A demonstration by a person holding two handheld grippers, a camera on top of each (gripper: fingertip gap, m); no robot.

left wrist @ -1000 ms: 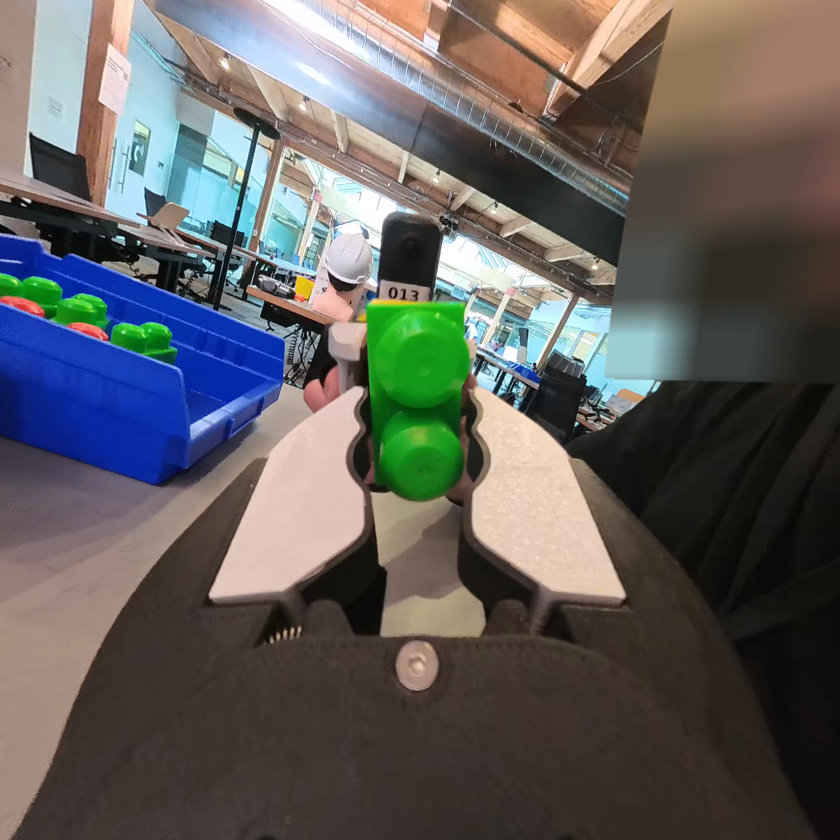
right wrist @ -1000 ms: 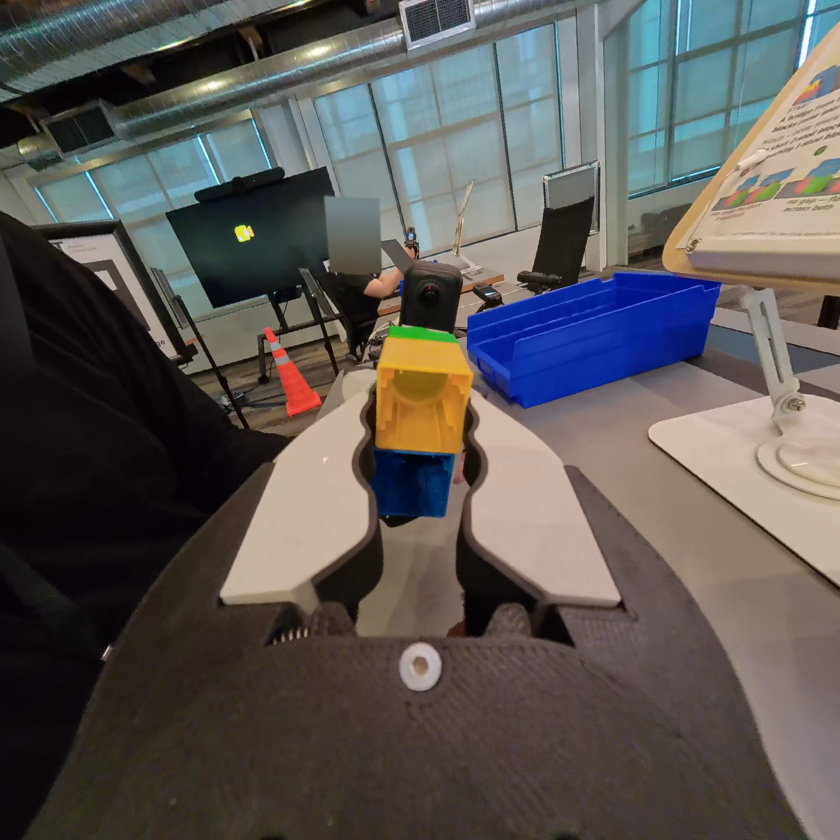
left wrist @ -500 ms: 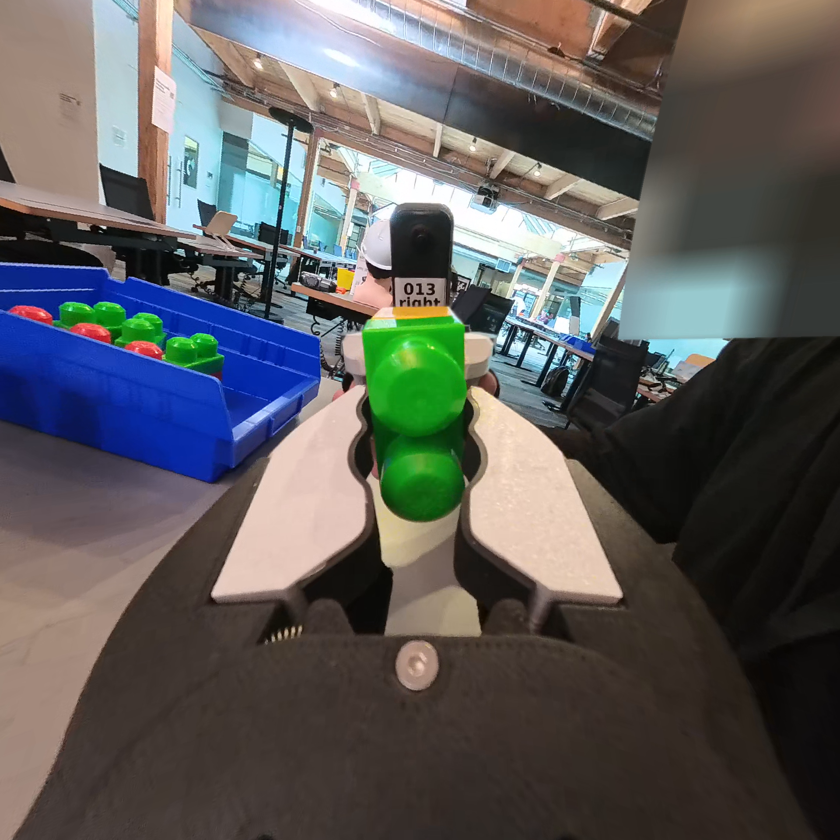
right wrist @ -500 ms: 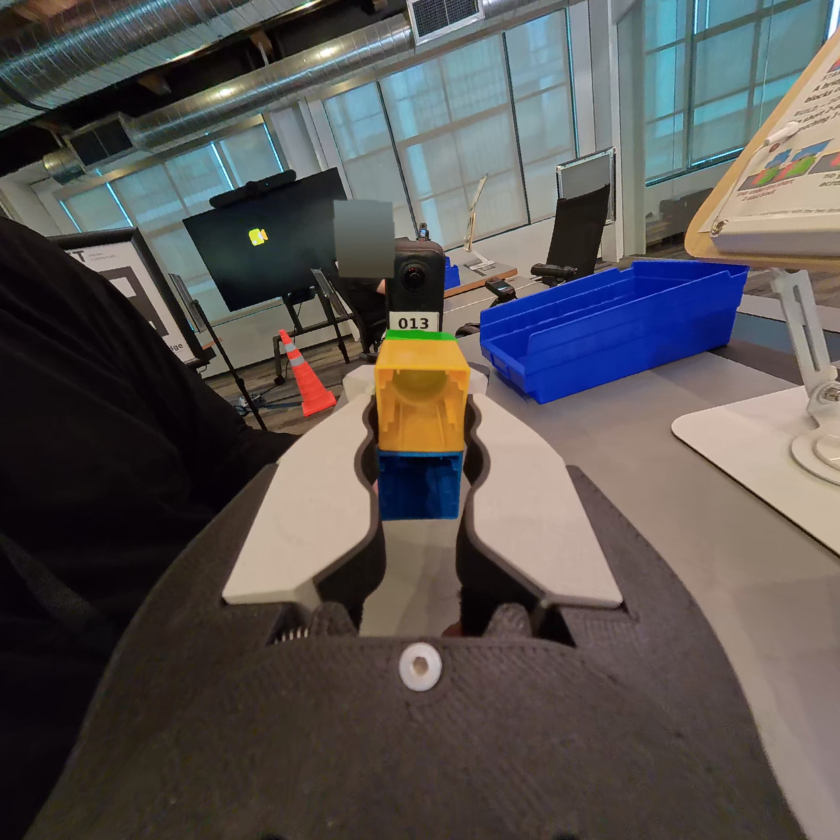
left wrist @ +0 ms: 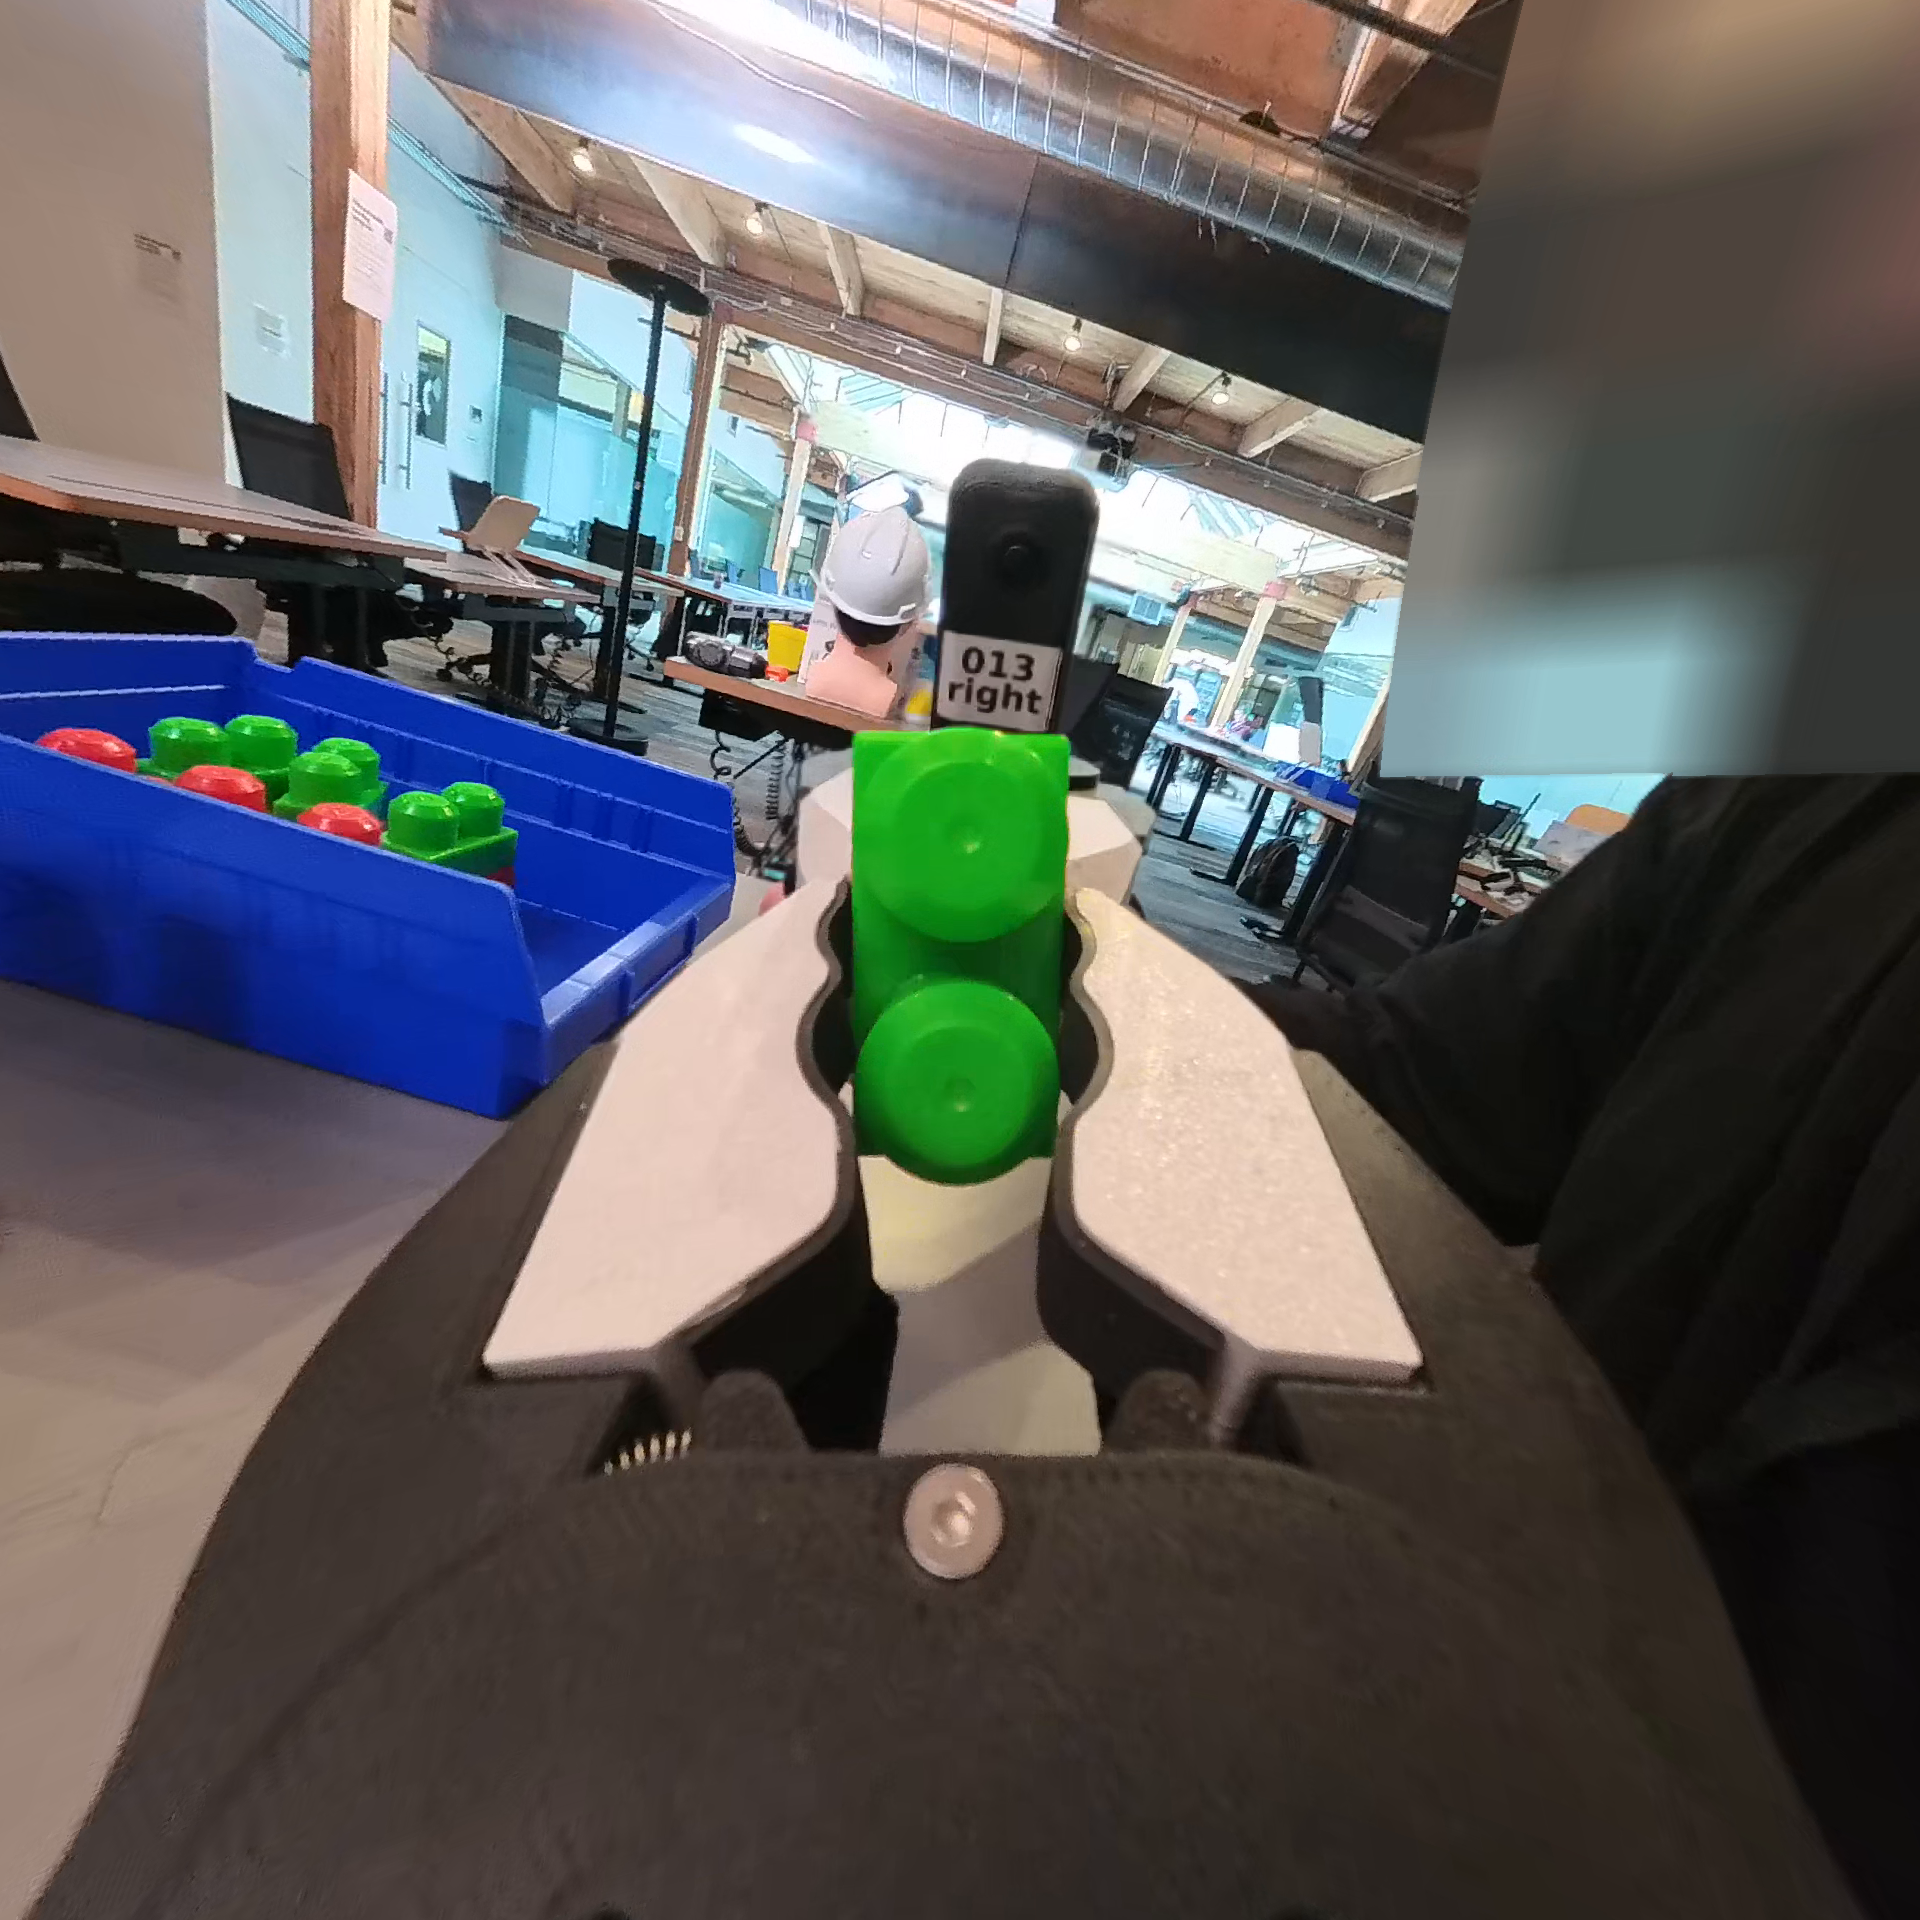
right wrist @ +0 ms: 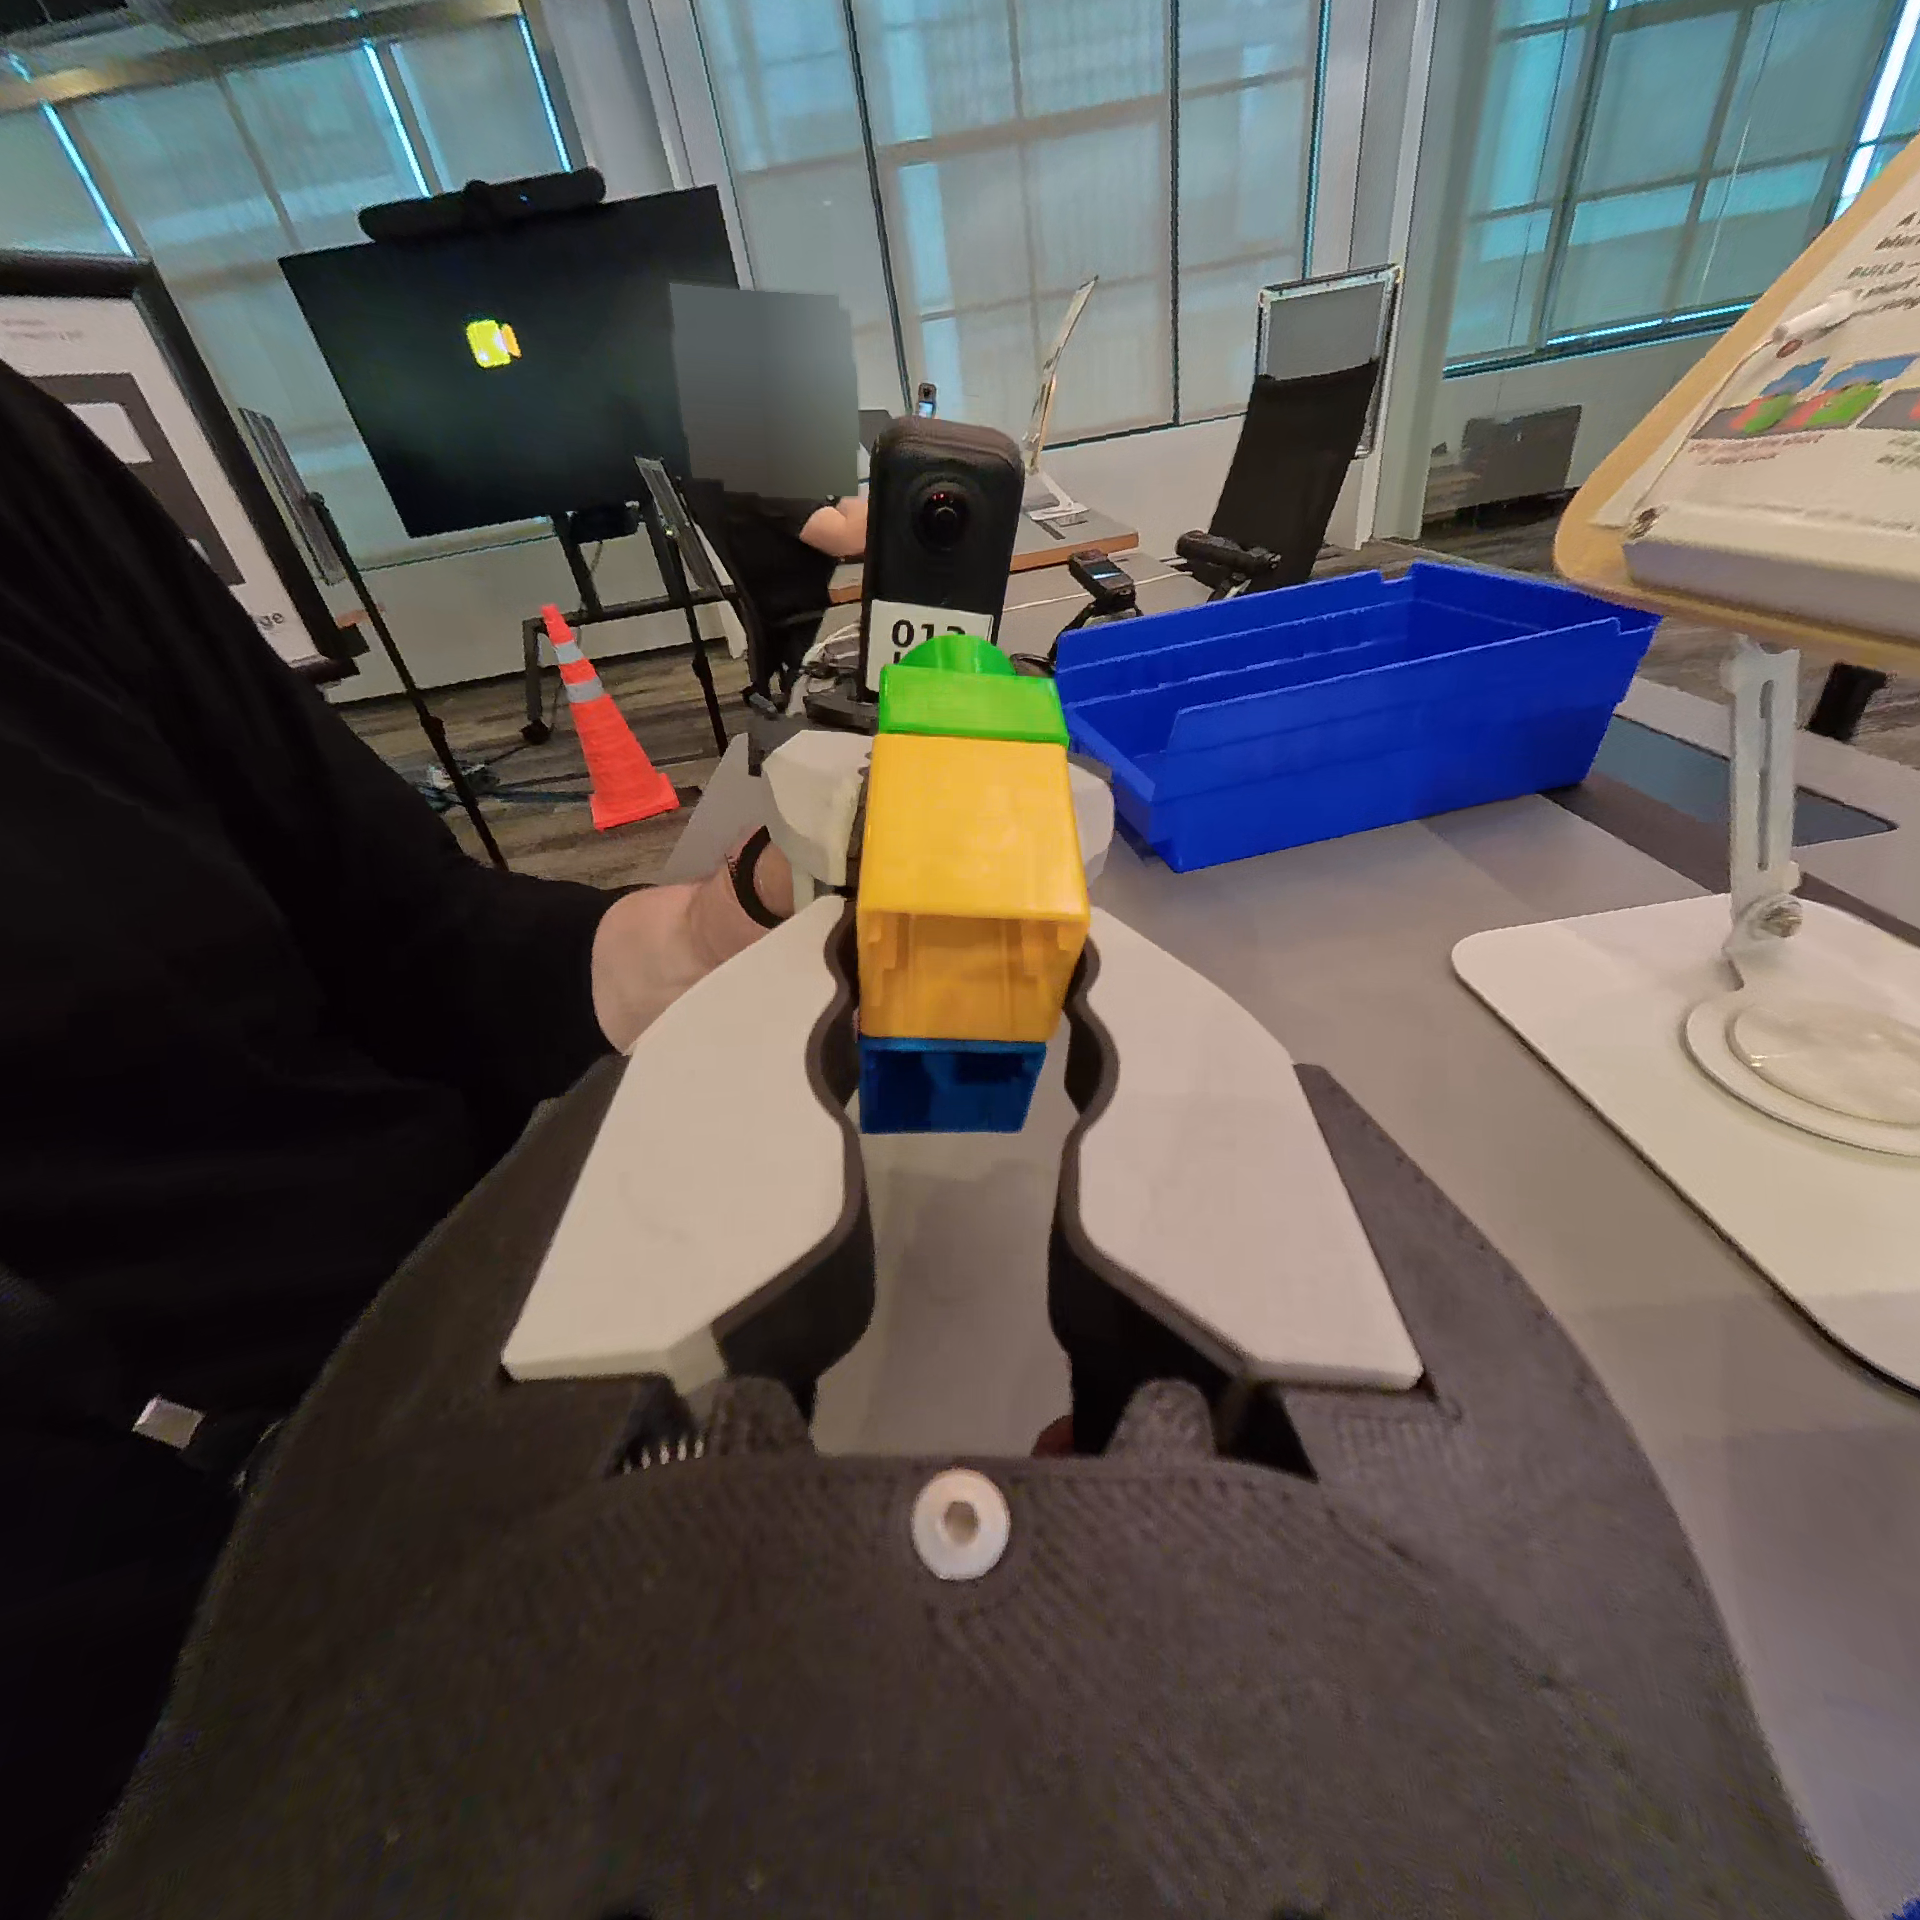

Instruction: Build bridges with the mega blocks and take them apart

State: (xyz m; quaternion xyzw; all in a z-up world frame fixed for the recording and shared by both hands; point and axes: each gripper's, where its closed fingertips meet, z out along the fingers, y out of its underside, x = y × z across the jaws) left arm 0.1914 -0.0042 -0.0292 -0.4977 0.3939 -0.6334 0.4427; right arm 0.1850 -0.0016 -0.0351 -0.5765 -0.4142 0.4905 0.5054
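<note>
Handling: hollow plastic, judged light, stiff and smooth; the flat side walls are where to take hold, since pulling apart may make a block slip.
Left hand-held gripper: clamped on the green block, studs facing the camera.
Right hand-held gripper: clamped on the yellow block, open underside showing, a blue block below it.
Place: the joined stack is held in the air over the counter, with the far blue bin to the right.

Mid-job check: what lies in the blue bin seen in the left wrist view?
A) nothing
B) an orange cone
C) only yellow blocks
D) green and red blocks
D: the blue bin on the table holds green blocks and red blocks stacked at its far end.
</note>
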